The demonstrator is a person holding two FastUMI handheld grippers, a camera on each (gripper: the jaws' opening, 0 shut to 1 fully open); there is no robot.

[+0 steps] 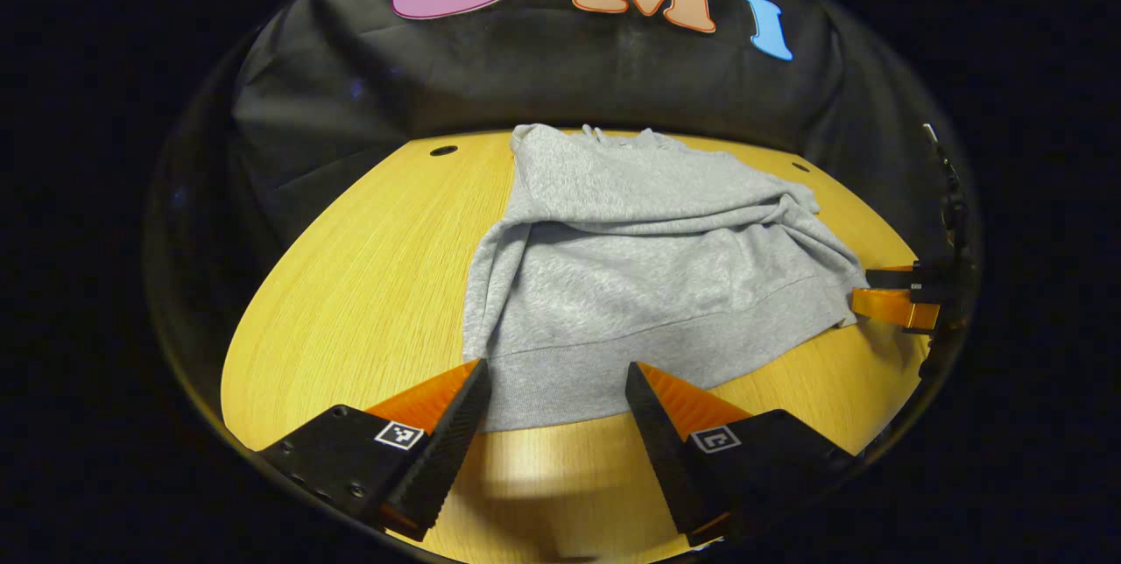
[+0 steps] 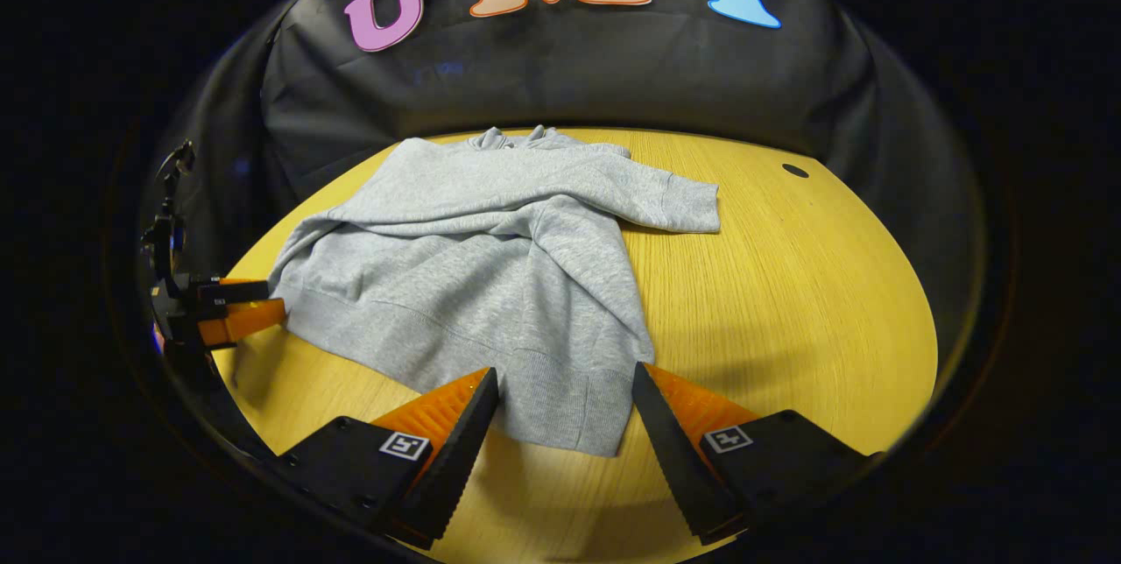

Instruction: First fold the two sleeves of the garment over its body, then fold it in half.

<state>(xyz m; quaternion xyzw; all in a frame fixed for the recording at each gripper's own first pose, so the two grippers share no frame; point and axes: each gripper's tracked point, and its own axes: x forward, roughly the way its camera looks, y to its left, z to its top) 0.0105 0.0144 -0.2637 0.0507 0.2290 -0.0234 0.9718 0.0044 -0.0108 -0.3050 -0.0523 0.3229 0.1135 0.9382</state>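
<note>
Fingers of both grippers, left gripper (image 1: pixel 556 389) and right gripper (image 2: pixel 565 393), are standing apart, straddling the near hem of the grey sweatshirt (image 1: pixel 648 266), seemingly above it. Sweatshirt is lying on the wooden table (image 2: pixel 788 284), sleeves folded in.

Before me lies a plain heather-grey fleece sweatshirt (image 1: pixel 648 284), unpatterned, on my yellow wood-grain round table (image 1: pixel 368 301); the draped booth wall cloth (image 2: pixel 560 74) behind is black.
</note>
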